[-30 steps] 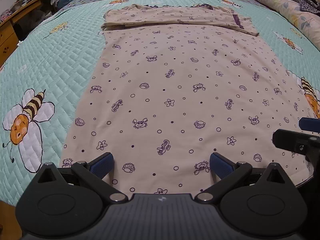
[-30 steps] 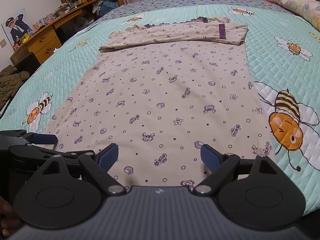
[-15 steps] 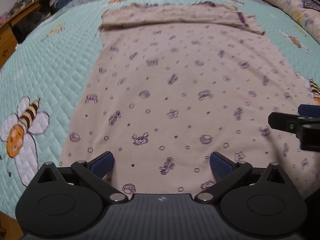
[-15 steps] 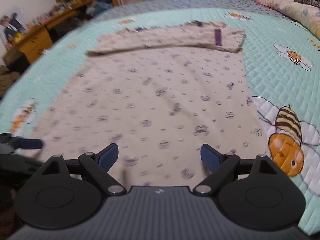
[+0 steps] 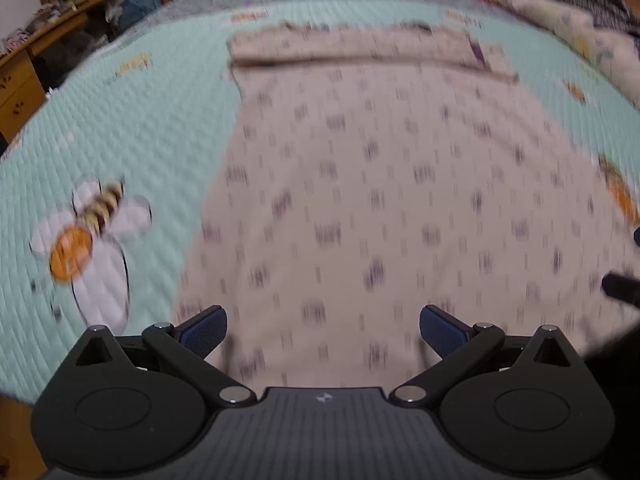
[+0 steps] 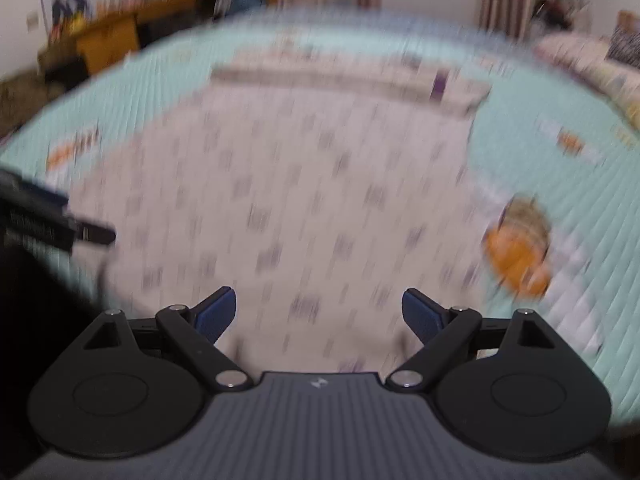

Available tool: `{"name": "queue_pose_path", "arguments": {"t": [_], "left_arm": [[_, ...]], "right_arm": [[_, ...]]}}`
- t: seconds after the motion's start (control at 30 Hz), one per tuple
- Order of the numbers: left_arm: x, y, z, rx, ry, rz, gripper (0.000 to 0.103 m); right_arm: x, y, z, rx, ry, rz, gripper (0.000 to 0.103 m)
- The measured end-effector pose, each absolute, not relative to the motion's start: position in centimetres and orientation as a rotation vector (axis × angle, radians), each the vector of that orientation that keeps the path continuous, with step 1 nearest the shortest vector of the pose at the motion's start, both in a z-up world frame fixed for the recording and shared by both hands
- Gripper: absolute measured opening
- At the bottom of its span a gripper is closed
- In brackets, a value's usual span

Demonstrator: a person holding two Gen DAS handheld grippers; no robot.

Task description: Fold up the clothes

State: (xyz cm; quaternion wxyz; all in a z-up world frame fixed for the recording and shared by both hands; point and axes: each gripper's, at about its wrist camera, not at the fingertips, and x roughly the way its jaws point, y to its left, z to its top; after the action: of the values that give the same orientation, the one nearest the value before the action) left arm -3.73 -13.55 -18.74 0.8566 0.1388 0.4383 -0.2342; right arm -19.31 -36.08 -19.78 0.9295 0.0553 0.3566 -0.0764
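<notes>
A beige garment with small purple sea-creature prints (image 5: 380, 184) lies flat on the bed; its far end is folded over into a band (image 5: 360, 46). It also shows in the right wrist view (image 6: 300, 184). My left gripper (image 5: 323, 326) is open and empty over the garment's near left hem. My right gripper (image 6: 319, 316) is open and empty over the near right hem. Each gripper's tip shows at the edge of the other's view: the right gripper (image 5: 620, 288) and the left gripper (image 6: 60, 224). Both views are motion-blurred.
The bed has a mint quilted cover with bee pictures (image 5: 86, 240). Pillows and dark clothing (image 5: 580, 20) lie at the far right. A wooden desk and shelves (image 6: 104, 40) stand beyond the bed's left side.
Both grippers have tilted up and pulled back, so the room's far side now shows. The frames have become blurred. Both grippers stay open and the garment lies as before.
</notes>
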Motion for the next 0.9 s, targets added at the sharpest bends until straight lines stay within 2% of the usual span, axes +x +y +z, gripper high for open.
{"name": "queue_pose_path", "arguments": {"t": [0.13, 0.27, 0.4, 0.6, 0.9], "left_arm": [[0.2, -15.8, -19.0, 0.252, 0.929, -0.474, 0.102], [0.6, -16.2, -21.5, 0.267, 0.973, -0.453, 0.102], [-2.5, -14.8, -22.0, 0.326, 0.934, -0.455, 0.102], [-4.8, -13.4, -20.9, 0.316, 0.95, -0.461, 0.102], [-5.0, -14.4, -19.2, 0.312, 0.913, -0.466, 0.102]], "right_arm": [[-14.9, -38.2, -18.8, 0.137, 0.659, -0.204, 0.091], [-11.9, -40.0, -21.3, 0.229, 0.749, -0.266, 0.09], [-15.0, -38.9, -23.4, 0.197, 0.787, -0.251, 0.09], [-21.6, -36.8, -22.3, 0.167, 0.789, -0.184, 0.09], [-20.3, -39.0, -19.5, 0.274, 0.693, -0.236, 0.09]]}}
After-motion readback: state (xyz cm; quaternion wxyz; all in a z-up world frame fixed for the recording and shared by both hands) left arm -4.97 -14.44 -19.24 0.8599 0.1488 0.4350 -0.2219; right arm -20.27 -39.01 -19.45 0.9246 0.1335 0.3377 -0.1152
